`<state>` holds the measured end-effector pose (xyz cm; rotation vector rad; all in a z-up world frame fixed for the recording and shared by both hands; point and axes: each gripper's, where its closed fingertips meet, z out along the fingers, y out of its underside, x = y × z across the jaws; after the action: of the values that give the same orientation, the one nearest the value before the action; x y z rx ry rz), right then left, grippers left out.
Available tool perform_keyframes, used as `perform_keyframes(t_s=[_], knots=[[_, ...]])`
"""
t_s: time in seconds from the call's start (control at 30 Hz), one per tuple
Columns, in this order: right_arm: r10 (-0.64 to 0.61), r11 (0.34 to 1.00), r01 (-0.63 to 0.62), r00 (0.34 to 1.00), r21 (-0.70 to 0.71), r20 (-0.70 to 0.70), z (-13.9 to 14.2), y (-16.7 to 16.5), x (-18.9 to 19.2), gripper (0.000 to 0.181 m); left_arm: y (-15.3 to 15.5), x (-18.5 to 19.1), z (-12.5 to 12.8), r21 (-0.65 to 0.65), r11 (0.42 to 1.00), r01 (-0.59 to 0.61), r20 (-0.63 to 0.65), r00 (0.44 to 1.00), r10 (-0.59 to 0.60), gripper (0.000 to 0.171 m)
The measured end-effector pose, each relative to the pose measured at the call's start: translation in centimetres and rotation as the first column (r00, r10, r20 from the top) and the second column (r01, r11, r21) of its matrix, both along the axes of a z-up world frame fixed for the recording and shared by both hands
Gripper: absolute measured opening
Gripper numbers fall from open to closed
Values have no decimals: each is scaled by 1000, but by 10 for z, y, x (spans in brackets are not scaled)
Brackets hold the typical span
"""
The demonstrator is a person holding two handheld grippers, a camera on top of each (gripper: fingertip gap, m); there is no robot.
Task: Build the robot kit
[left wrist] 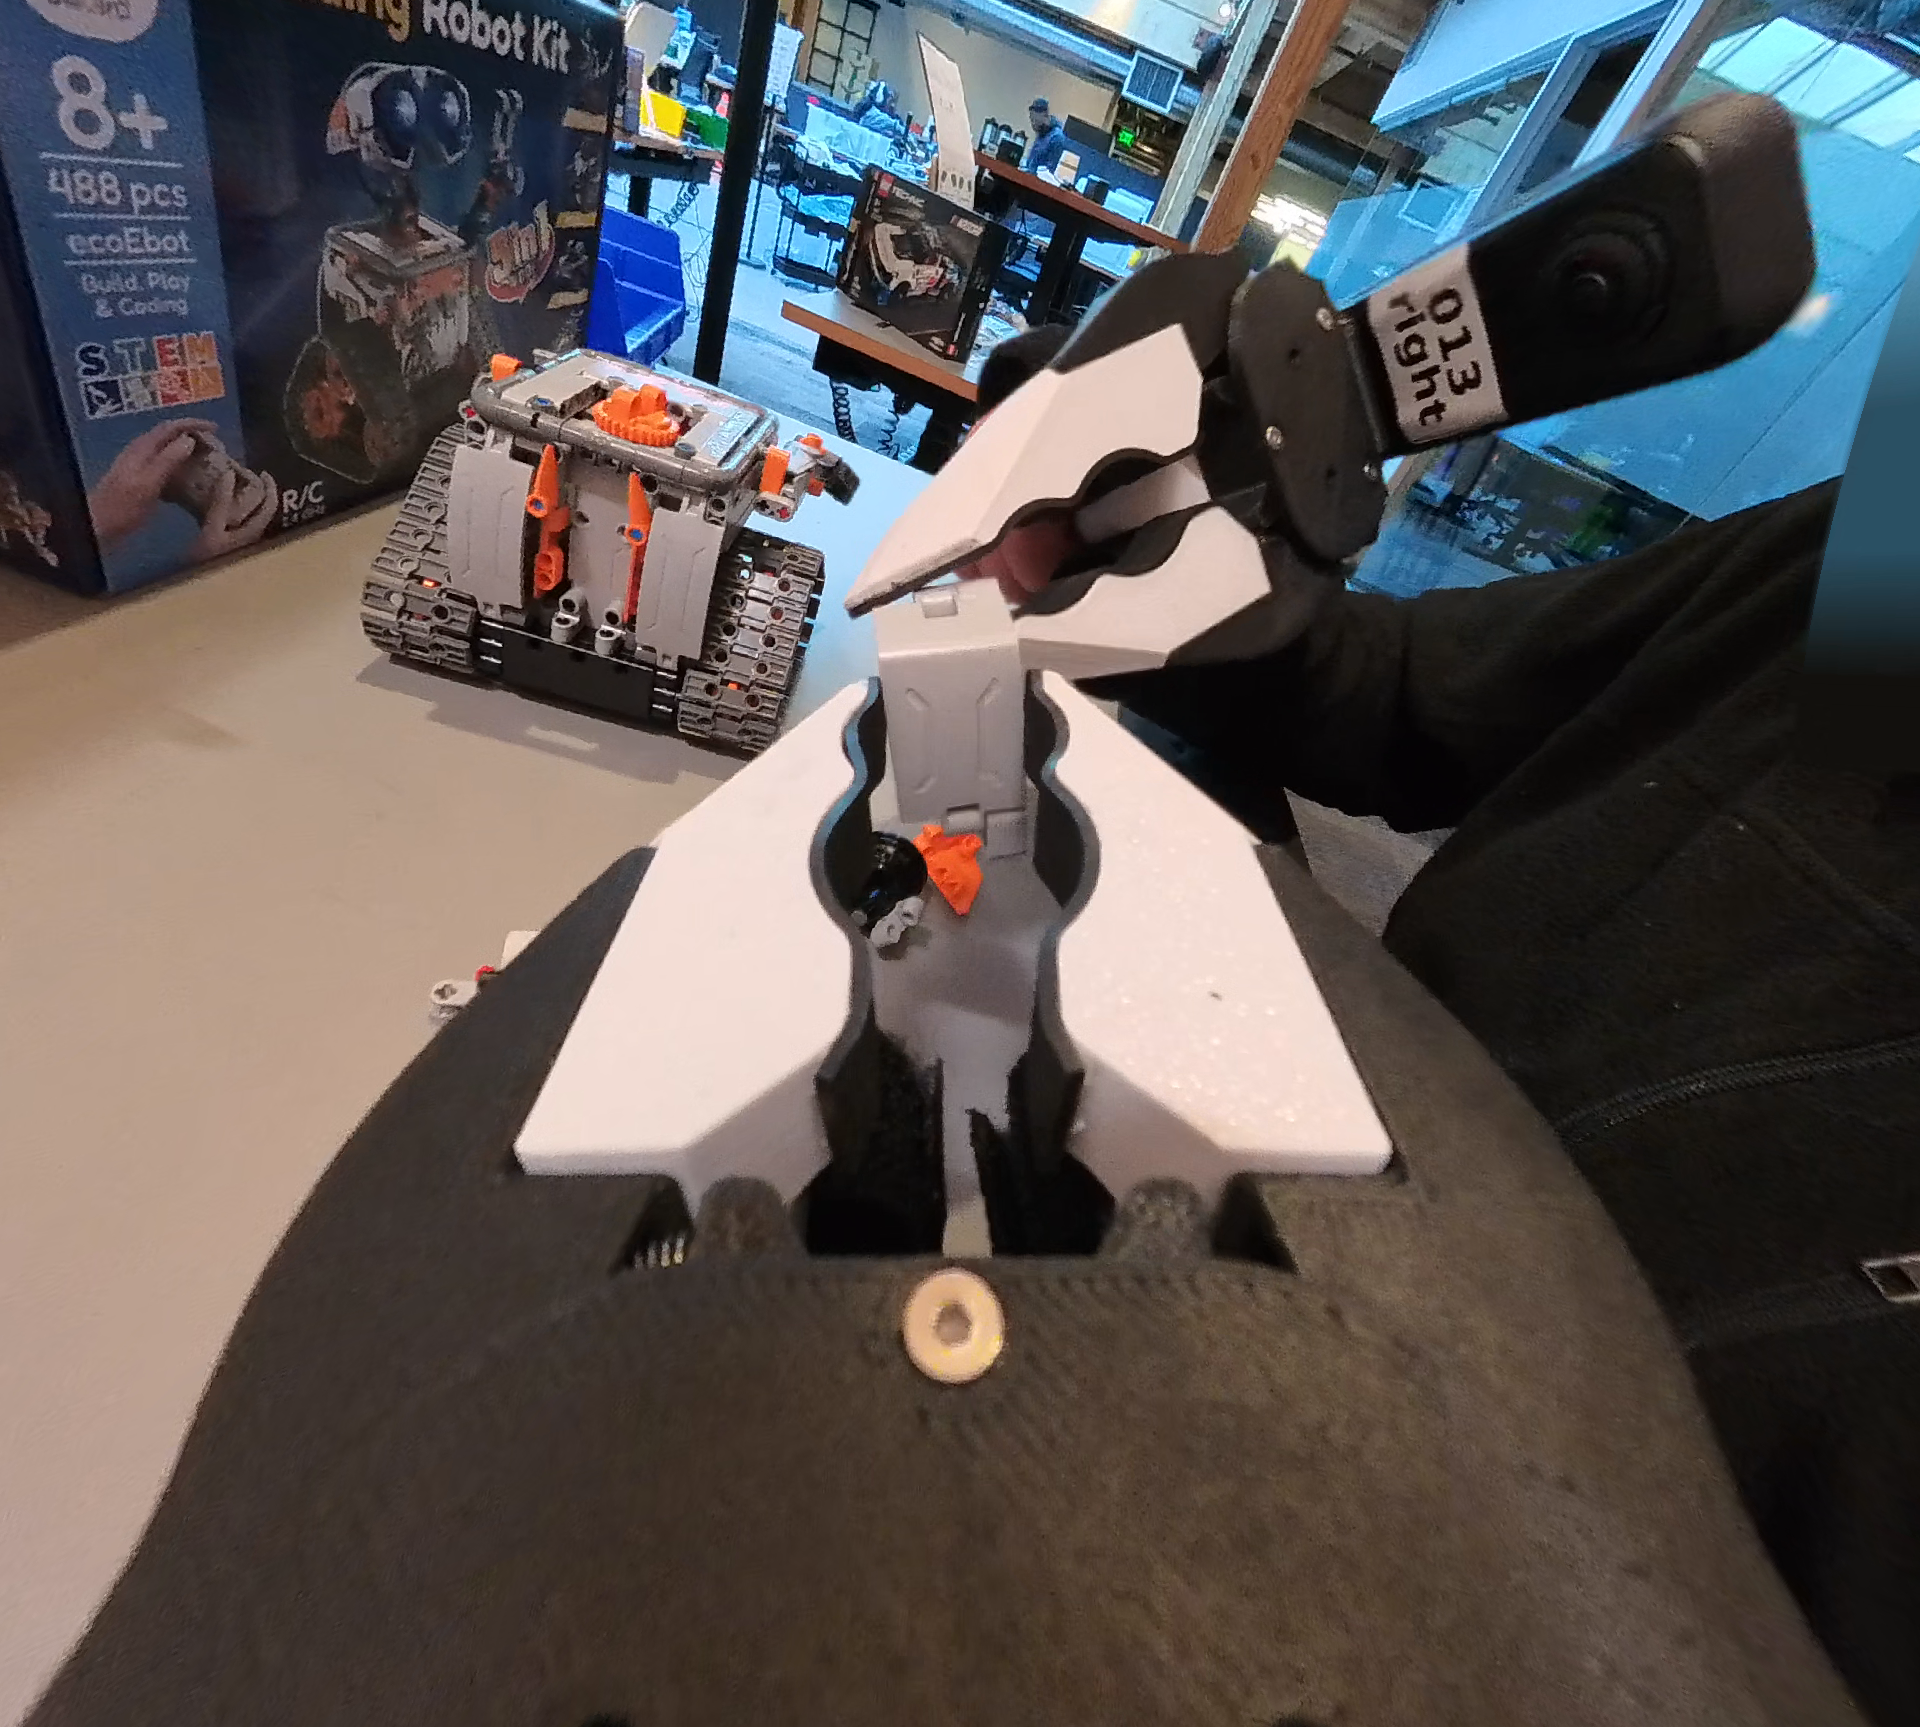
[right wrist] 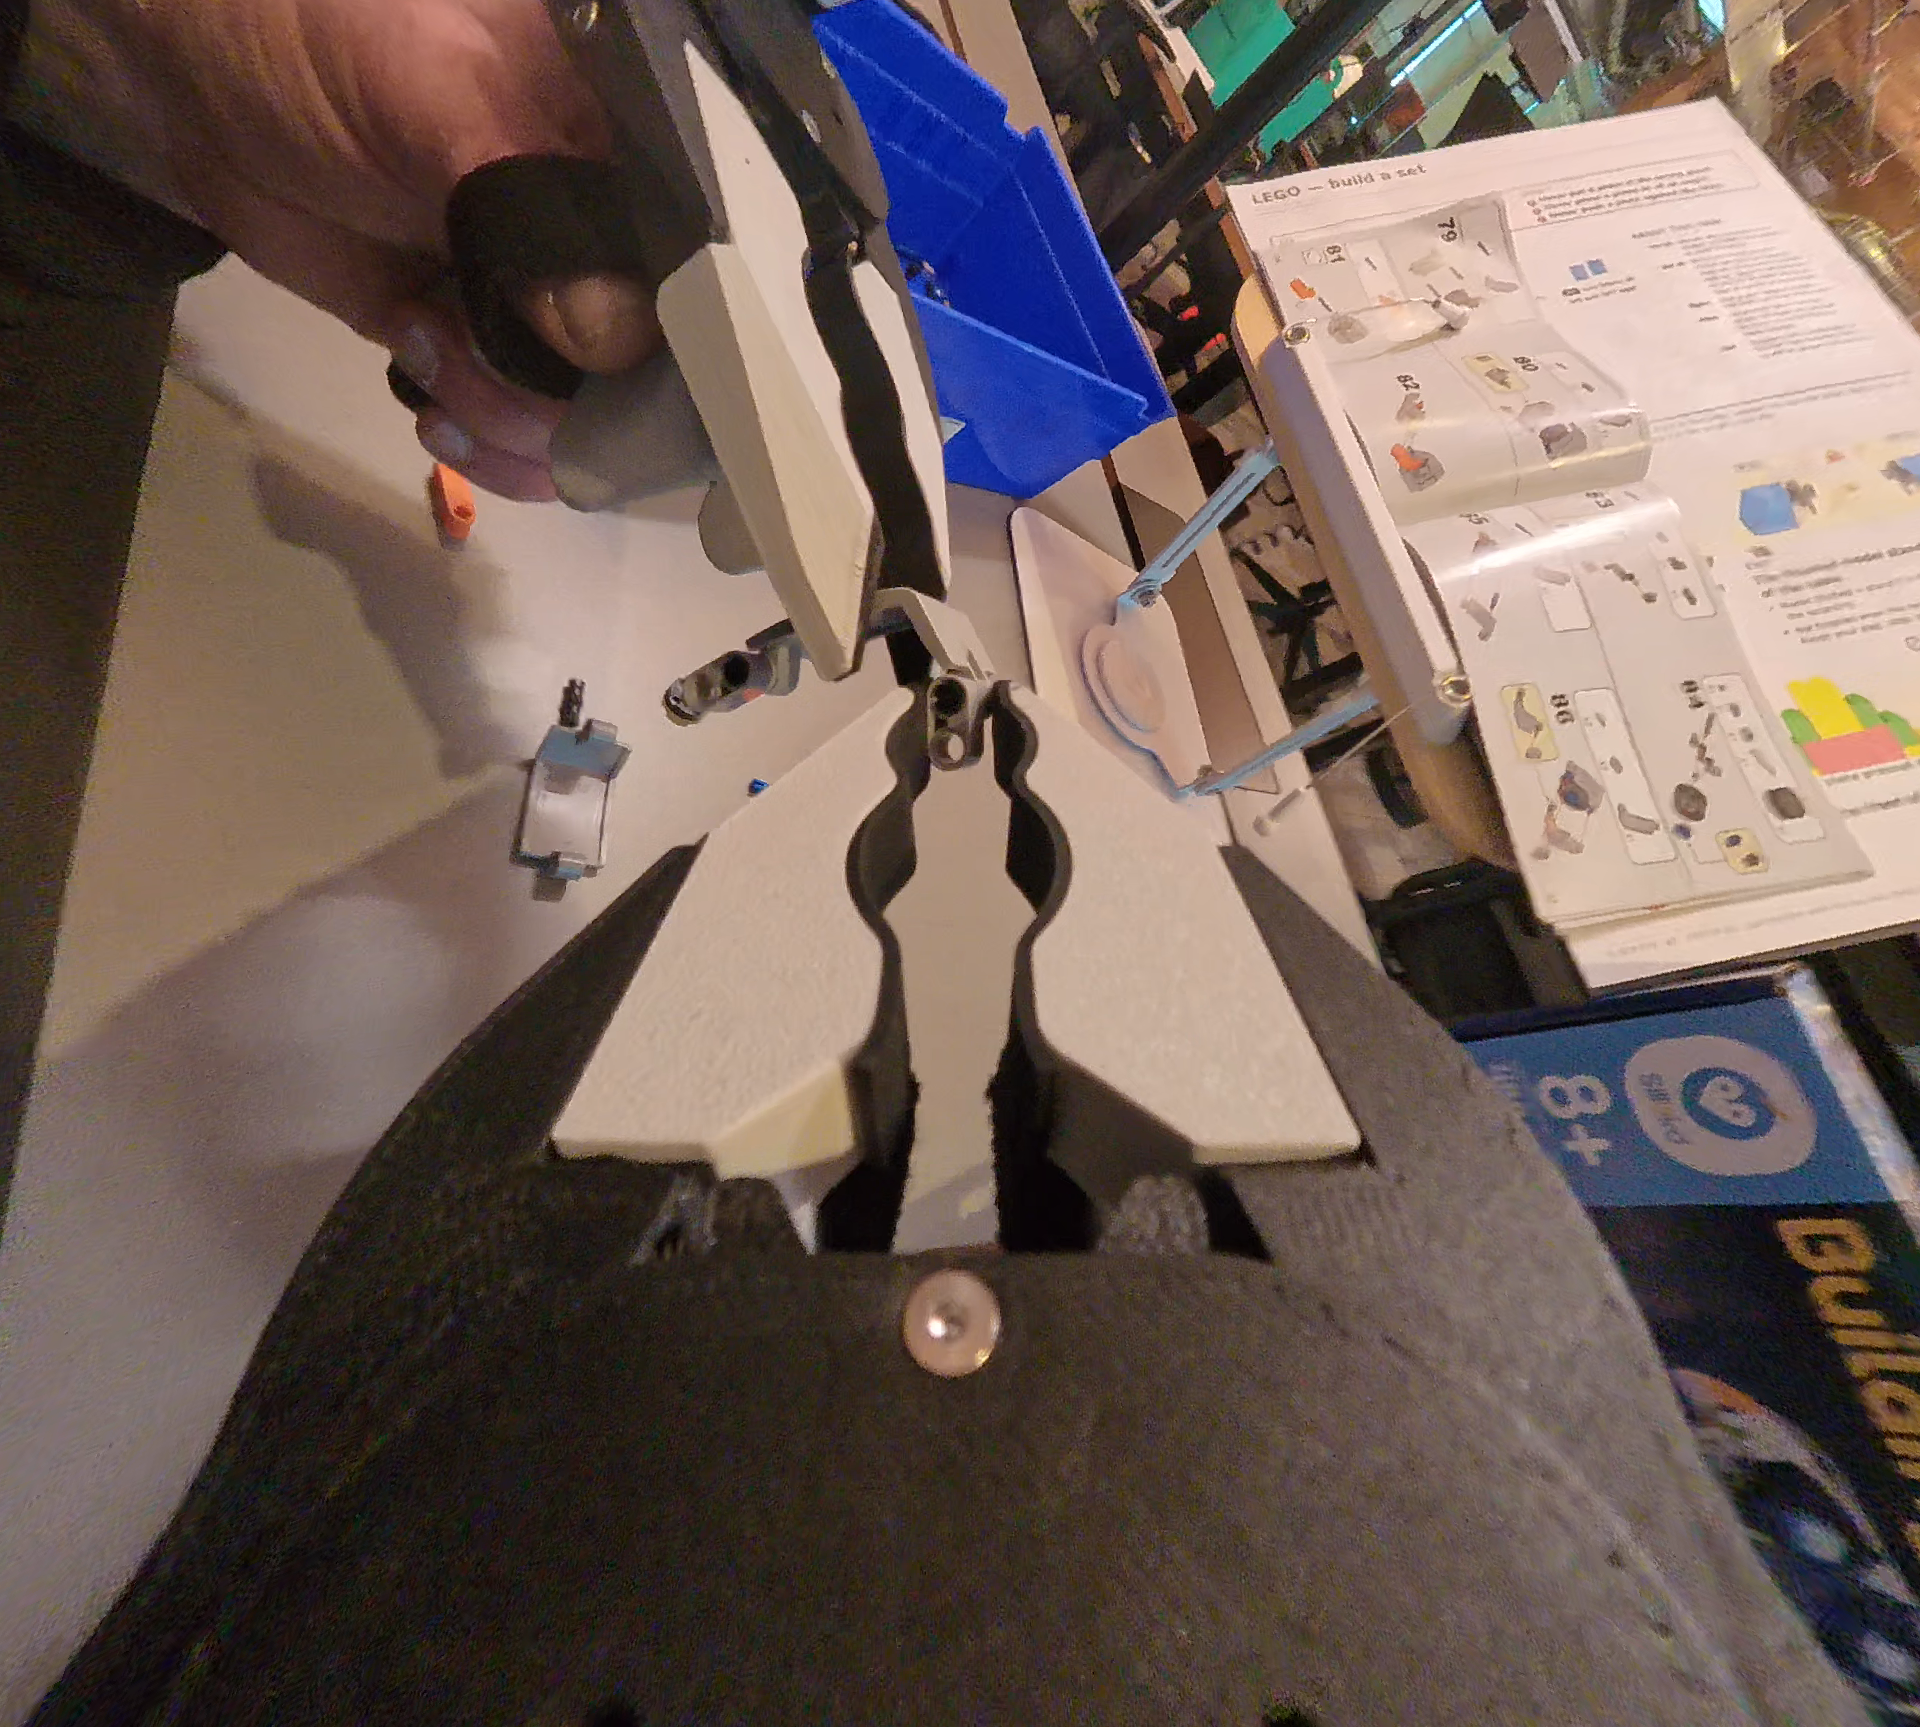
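Observation:
My left gripper (left wrist: pixel 956 703) is shut on a grey plastic panel piece (left wrist: pixel 951 742), held upright above the table. My right gripper (left wrist: pixel 951 609) comes in from the right and pinches the panel's top tab. In the right wrist view my right gripper (right wrist: pixel 951 709) is shut on the small grey holed end of the panel piece (right wrist: pixel 951 727), and the left gripper (right wrist: pixel 883 628) comes down from above, held by a hand (right wrist: pixel 291 98). A tracked grey and orange robot model (left wrist: pixel 603 534) stands behind on the table. An orange part (left wrist: pixel 951 872) and a black part (left wrist: pixel 888 872) lie under the panel.
The kit's box (left wrist: pixel 208 171) stands at the far left. A blue bin (right wrist: pixel 987 275) and an open instruction booklet on a stand (right wrist: pixel 1558 482) are beyond the grippers. Loose parts lie on the table: a light blue-grey piece (right wrist: pixel 566 794), a grey connector (right wrist: pixel 727 669), an orange bit (right wrist: pixel 452 508). Only a small space, under 4 cm, lies between the two pairs of fingers.

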<state>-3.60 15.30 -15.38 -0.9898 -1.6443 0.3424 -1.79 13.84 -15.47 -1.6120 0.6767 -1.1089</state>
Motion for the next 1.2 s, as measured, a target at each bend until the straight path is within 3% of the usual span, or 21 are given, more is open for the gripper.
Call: perform_keyframes(t_s=[0.07,0.13,0.3,0.5,0.63,0.8,0.9,1.03,1.2], knots=[[7,996,-9,1000,-85,-20,-3,3,2,6,2,1,-1,10,1000,-6,-4,1000,6,27],[12,983,-22,998,-182,-54,-3,9,5,4,4,-3,-1,34,999,-36,-31,999,38,41],[22,910,-67,993,-408,-114,-4,19,10,4,1,-10,2,213,973,-86,-165,979,122,57],[72,845,-113,993,-523,-97,-14,11,8,4,4,2,-18,373,925,-75,-384,895,227,75],[95,858,-117,993,-501,-68,-20,7,7,4,2,7,-20,397,915,-64,-400,886,236,71],[105,855,-117,993,-506,-52,-24,2,4,4,0,11,-26,434,900,-37,-439,864,247,53],[106,832,-124,992,-541,-64,-24,2,5,4,1,13,-30,458,888,-23,-473,840,266,56],[119,807,-147,989,-572,-86,-22,1,7,4,-2,14,-28,451,893,-13,-451,859,240,56],[149,799,-169,985,-577,-81,-23,-5,8,4,-3,13,-27,439,898,-12,-432,874,223,42]])
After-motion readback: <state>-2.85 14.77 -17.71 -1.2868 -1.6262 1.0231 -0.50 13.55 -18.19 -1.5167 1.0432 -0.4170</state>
